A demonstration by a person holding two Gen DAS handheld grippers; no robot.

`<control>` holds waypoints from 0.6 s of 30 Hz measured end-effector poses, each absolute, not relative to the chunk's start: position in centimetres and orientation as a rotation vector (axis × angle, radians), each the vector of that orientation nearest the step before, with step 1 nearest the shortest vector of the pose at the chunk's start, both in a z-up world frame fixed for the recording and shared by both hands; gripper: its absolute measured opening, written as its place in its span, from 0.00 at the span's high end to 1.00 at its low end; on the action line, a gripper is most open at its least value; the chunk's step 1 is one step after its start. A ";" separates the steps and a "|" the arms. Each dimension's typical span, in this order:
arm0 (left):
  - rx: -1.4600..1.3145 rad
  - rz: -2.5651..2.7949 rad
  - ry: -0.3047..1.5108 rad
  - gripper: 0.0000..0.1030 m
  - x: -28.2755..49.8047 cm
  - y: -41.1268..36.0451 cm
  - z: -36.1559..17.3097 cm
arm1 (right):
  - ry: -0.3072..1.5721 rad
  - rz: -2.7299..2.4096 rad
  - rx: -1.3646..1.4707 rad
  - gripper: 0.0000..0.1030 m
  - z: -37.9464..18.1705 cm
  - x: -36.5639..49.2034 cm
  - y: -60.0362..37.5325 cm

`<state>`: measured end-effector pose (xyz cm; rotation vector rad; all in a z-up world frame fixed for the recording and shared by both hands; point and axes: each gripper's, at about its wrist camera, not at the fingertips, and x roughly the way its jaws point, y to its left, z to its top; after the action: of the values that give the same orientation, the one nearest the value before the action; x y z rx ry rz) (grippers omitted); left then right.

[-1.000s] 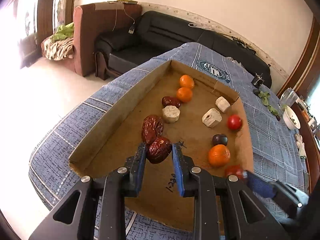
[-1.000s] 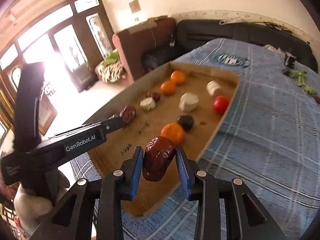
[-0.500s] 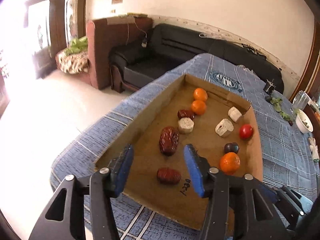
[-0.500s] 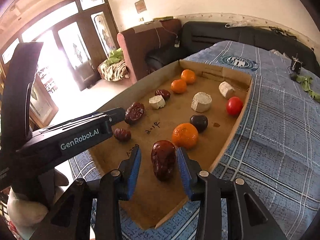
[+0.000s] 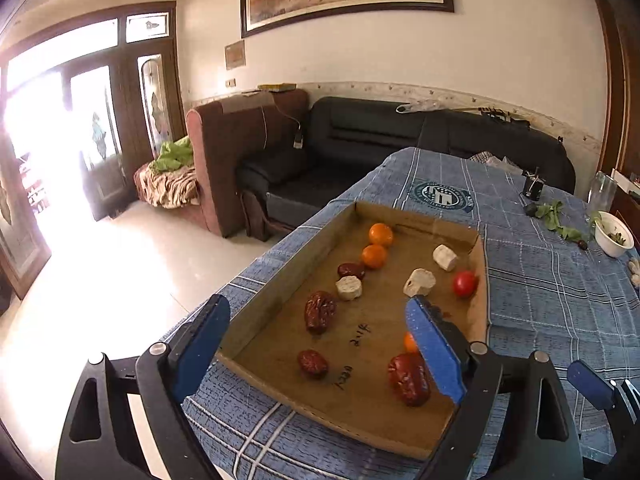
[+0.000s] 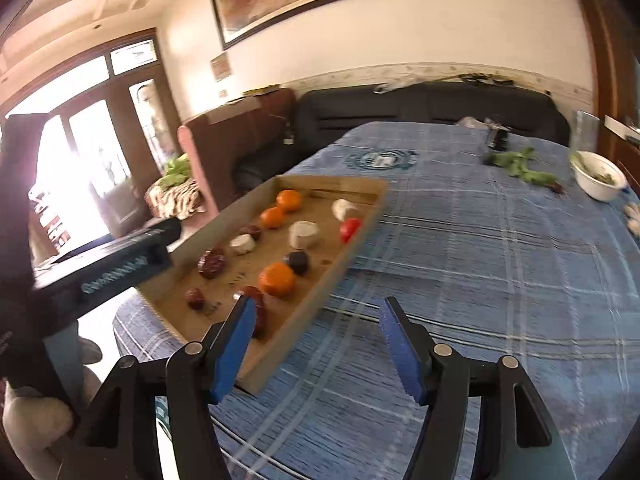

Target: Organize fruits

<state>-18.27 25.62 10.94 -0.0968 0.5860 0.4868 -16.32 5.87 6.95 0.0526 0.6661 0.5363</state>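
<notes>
Cardboard tray (image 5: pixel 280 296) on blue checked tablecloth (image 6: pixel 480 248), holding dates, oranges, tomato; left gripper (image 5: pixel 320 340) jaws apart, empty; right gripper (image 6: pixel 316 344) jaws apart, empty, beside large date (image 6: pixel 258 308)

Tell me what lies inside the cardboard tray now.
Inside the cardboard tray: red dates, oranges, white pieces, a tomato. The left gripper partly hides one orange.
</notes>
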 end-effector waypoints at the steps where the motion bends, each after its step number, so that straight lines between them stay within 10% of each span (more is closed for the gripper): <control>1: -0.087 0.491 0.582 0.12 -18.4 25.2 11.1 | 0.665 0.528 0.055 0.30 6.9 -16.4 5.5; 18: -0.037 0.459 0.536 0.11 -19.2 19.9 12.4 | 0.657 0.457 0.034 0.23 6.0 -17.3 1.7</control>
<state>-19.21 19.85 12.38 -0.0367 0.5364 0.4592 -17.34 1.68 5.99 0.0343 0.6568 0.4566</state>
